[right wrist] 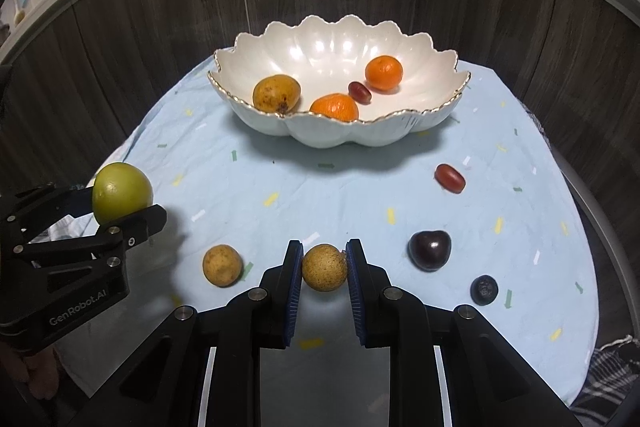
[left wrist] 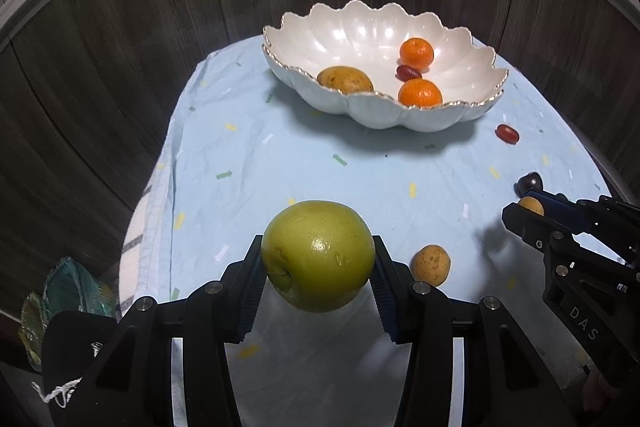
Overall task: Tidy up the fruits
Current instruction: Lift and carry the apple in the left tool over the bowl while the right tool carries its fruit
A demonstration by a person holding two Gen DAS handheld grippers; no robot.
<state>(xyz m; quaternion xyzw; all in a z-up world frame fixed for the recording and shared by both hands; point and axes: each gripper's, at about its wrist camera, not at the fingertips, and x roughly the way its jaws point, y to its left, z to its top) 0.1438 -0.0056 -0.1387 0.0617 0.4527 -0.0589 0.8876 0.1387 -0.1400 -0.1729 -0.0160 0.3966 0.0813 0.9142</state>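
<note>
The left gripper (left wrist: 318,267) clamps a green apple (left wrist: 319,255); the right gripper (right wrist: 323,267), nearly closed, pinches a small tan fruit (right wrist: 324,267)

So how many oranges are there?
2, both inside the white bowl: one orange near the back right, the other orange at the front rim. None seem hidden.

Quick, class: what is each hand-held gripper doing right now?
Left hand-held gripper: closed on the green apple, lifted off the cloth.
Right hand-held gripper: closed on a small tan round fruit.
</note>
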